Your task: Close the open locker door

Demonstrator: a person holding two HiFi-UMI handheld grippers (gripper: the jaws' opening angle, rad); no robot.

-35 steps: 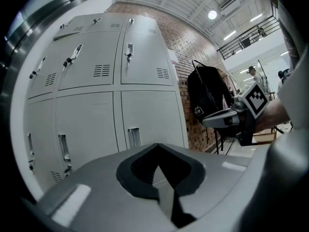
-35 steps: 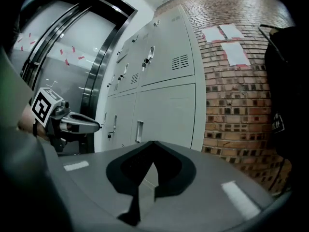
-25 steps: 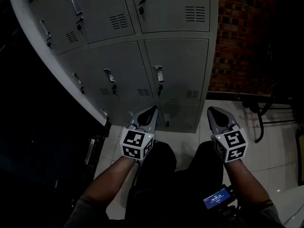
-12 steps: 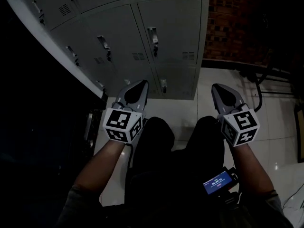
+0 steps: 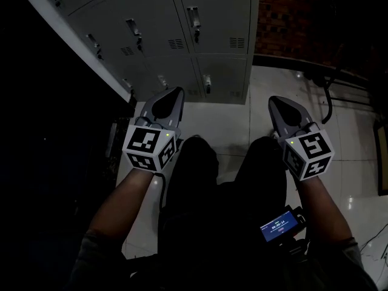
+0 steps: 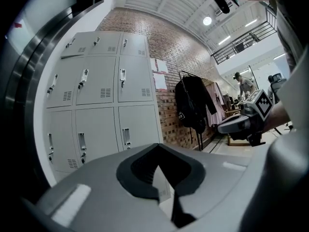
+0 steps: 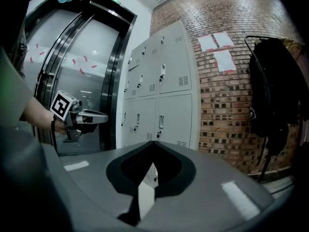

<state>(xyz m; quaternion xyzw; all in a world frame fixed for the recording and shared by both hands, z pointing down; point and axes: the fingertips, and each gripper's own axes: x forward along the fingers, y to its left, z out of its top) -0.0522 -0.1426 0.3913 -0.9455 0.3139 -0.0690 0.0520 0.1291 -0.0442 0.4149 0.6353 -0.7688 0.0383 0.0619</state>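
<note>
A grey bank of lockers (image 5: 212,41) stands at the top of the head view; it also shows as lockers (image 6: 101,110) and lockers (image 7: 164,95) in the two gripper views. A top-row door (image 7: 136,58) hangs slightly ajar, its edge slanted; every other door looks closed. My left gripper (image 5: 176,92) is shut and empty, held level over the floor short of the lockers. My right gripper (image 5: 273,102) is shut and empty too, beside it. Each gripper view shows its own closed jaws, left gripper (image 6: 158,146) and right gripper (image 7: 152,143), with nothing between them.
A brick wall (image 5: 285,17) adjoins the lockers on the right. A rack with dark clothes (image 7: 270,91) stands against it. A dark metal-framed glass door (image 7: 96,71) lies left of the lockers. White floor tiles (image 5: 242,126) run below. A lit device (image 5: 279,226) hangs at my waist.
The lockers have slid toward the top of the head view, and the gap between them and both grippers has grown. Both grippers stay shut and side by side.
</note>
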